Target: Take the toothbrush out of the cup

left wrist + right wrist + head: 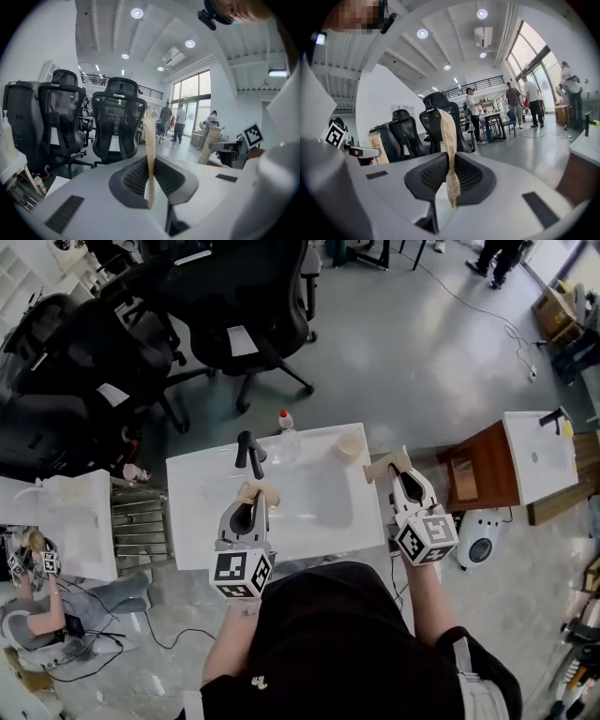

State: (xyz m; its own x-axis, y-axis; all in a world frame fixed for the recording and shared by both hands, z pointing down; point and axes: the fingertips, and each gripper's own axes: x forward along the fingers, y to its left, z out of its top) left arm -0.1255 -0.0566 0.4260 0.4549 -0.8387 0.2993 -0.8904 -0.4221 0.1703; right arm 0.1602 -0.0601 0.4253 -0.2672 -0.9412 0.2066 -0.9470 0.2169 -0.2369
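- so far, as i read it, nothing of the job is done: neither tool has anything in it, and the small cream round cup (350, 444) stands untouched on the white moulded sink unit (202, 486), at its far right corner.
- i cannot make out the toothbrush in the head view; at this size the cup's mouth is only a pale disc, so i take it the brush is in there, but that is a guess.
- left gripper (255, 493) hangs over the sink unit's near left part, jaws together; its tan, tape-like fingertips (150, 140) press flat into one thin strip with nothing between them.
- right gripper (386, 465) sits at the sink unit's right edge, just near of the cup, jaws shut tight the same way on nothing.
- left to do, i judge: open one pair of jaws, reach the cup, pinch the brush handle, lift it clear.
- materials: the sink unit is glossy and smooth with a shallow rounded basin; a matt black bent faucet (248, 452) rises at its far edge, a clear plastic bottle with a red cap (284, 435) beside that.
- the jaw seats are ribbed black rubber in grey plastic shells.
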